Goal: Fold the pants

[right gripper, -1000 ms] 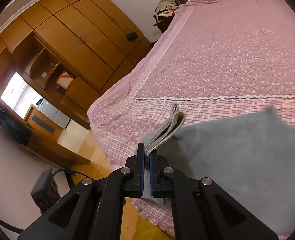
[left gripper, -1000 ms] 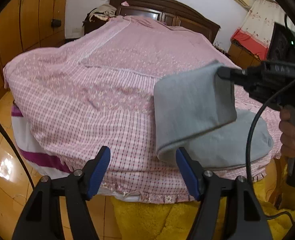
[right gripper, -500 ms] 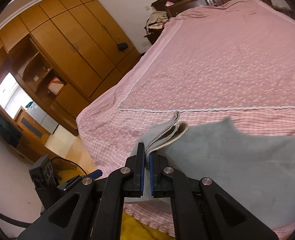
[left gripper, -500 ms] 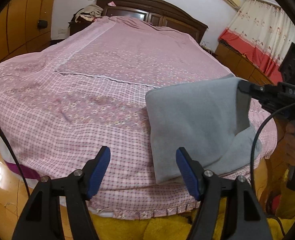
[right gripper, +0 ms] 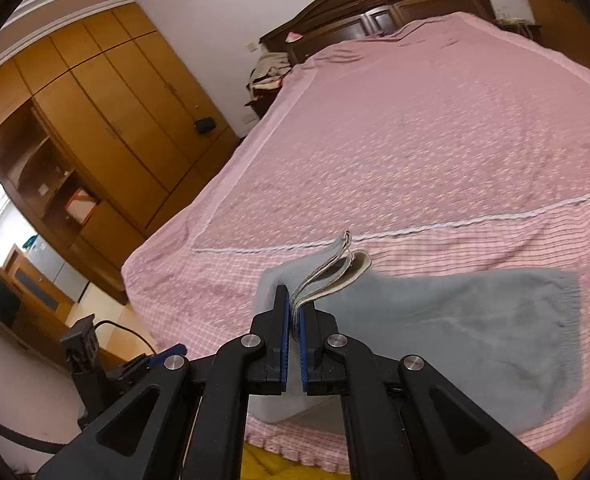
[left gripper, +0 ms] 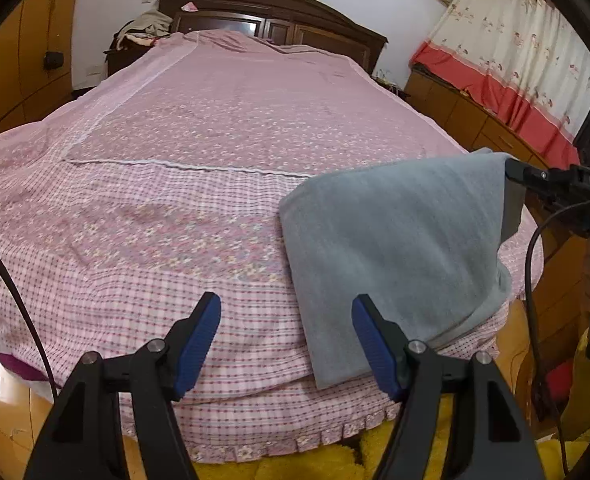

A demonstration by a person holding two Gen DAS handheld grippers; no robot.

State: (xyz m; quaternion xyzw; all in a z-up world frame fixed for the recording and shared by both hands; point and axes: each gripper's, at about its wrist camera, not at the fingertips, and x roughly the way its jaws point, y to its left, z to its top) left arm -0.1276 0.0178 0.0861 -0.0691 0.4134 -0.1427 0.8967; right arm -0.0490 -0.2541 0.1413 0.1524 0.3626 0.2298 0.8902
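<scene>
Folded grey fleece pants (left gripper: 395,248), laid long-axis along the pink-checked bed's (left gripper: 215,160) near edge, are gripped at one end by the clenched right hand-held gripper (right gripper: 294,312); left hand-held gripper (left gripper: 285,340) is held released beside them.

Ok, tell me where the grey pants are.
The grey pants lie at the bed's near right corner, one edge lifted and pinched in the right claw.

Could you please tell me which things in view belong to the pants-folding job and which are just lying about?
Part of the job:
- grey pants, lying on the bed
- right gripper, shut on a bunched edge of the pants
- left gripper, open, holding nothing
- pink bedspread, the folding surface

Just lying about:
- heap of clothes by the headboard
- wooden wardrobe
- curtains
</scene>
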